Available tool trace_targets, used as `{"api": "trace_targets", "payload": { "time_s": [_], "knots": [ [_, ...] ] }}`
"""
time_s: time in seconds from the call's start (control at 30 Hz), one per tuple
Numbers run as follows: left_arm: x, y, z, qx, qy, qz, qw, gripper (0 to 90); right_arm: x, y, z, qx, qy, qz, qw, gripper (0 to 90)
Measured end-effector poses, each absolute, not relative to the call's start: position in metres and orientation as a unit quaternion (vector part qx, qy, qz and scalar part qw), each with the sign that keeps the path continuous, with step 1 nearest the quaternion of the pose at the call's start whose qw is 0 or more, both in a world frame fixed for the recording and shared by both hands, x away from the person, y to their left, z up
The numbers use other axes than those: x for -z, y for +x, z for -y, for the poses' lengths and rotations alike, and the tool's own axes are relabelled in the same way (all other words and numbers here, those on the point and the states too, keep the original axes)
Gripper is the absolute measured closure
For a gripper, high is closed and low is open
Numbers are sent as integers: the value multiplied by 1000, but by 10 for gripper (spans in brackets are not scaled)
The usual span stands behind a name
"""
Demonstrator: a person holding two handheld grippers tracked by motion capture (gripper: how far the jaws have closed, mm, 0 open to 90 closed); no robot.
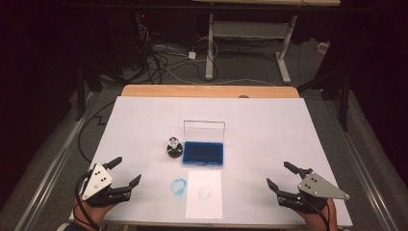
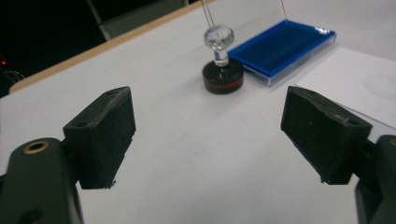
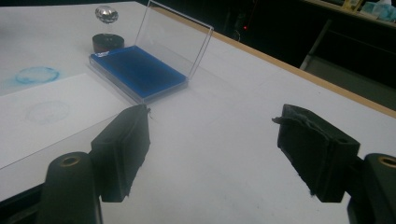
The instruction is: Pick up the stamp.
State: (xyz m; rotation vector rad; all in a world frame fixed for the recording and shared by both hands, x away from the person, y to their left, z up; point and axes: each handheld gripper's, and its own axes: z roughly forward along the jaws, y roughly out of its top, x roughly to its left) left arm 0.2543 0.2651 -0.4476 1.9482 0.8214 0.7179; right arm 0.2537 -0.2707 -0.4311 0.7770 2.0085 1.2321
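A stamp with a clear knob handle (image 1: 173, 143) (image 2: 218, 39) (image 3: 106, 15) stands upright on a black round base in the middle of the white table (image 1: 144, 120). Just right of it lies an open blue ink pad (image 1: 203, 153) (image 2: 280, 49) (image 3: 135, 70) with its clear lid raised. A white paper sheet (image 1: 204, 193) (image 3: 42, 121) bearing a faint round print lies in front of the pad. My left gripper (image 1: 128, 171) (image 2: 208, 135) stands open at the near left, with nothing between its pads. At the near right my right gripper (image 1: 279, 174) (image 3: 212, 144) is open too and holds nothing.
A blue ring mark (image 1: 178, 186) (image 3: 37, 74) stains the table left of the paper. The table's wooden far edge (image 1: 207, 90) borders a dark floor with cables and a desk frame (image 1: 250, 33) beyond.
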Motion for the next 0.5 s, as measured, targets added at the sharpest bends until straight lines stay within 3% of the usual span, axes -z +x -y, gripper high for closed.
{"api": "trace_targets", "payload": {
  "time_s": [0.5],
  "knots": [
    [450, 261, -266, -270, 797, -335, 423, 173, 433, 255, 272, -460, 299, -772, 321, 254]
  ]
}}
